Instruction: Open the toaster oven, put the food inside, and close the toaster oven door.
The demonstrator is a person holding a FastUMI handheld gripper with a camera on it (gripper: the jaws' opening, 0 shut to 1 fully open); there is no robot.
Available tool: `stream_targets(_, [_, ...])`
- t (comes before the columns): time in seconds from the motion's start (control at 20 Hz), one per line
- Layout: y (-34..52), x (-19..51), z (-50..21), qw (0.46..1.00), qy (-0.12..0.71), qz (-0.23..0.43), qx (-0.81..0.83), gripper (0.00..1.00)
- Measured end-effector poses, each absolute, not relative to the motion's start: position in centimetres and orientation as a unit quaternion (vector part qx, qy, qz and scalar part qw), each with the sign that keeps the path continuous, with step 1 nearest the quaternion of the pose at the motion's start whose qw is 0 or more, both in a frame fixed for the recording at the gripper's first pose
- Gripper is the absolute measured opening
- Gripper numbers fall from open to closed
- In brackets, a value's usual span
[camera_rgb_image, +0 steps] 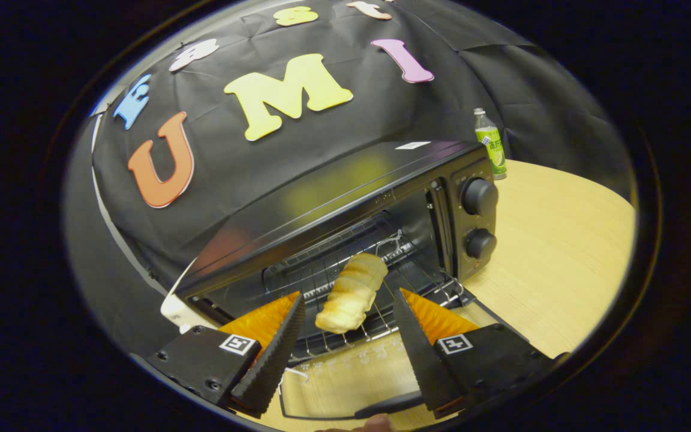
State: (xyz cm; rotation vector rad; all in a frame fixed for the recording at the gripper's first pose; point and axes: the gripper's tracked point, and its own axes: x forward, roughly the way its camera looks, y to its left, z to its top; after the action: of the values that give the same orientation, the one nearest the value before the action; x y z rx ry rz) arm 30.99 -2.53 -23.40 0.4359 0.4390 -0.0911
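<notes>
A black toaster oven [345, 186] stands on the wooden table with its glass door [345, 378] folded down flat toward me. A ridged golden bread roll [351, 293] lies on the wire rack [345, 273] at the mouth of the oven. My gripper [348, 297] is open. Its two fingers stand apart on either side of the roll's near end, and neither one touches it. The door's dark handle [390, 404] lies below the fingers, close to me.
Two round knobs [480, 198] sit on the oven's right panel. A green-labelled bottle [490, 144] stands on the table [555, 240] behind the oven's right corner. Black cloth hangs close behind and to the left of the oven.
</notes>
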Motion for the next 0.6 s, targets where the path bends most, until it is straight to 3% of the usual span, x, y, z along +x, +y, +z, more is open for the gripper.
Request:
stream_targets(0.2, [-2.0, 26.2, -22.8, 0.956, 0.226, -0.023, 0.185, 1.00])
stream_targets(0.6, [-1.6, 17.4, -23.4, 0.962, 0.250, 0.035, 0.101, 1.00])
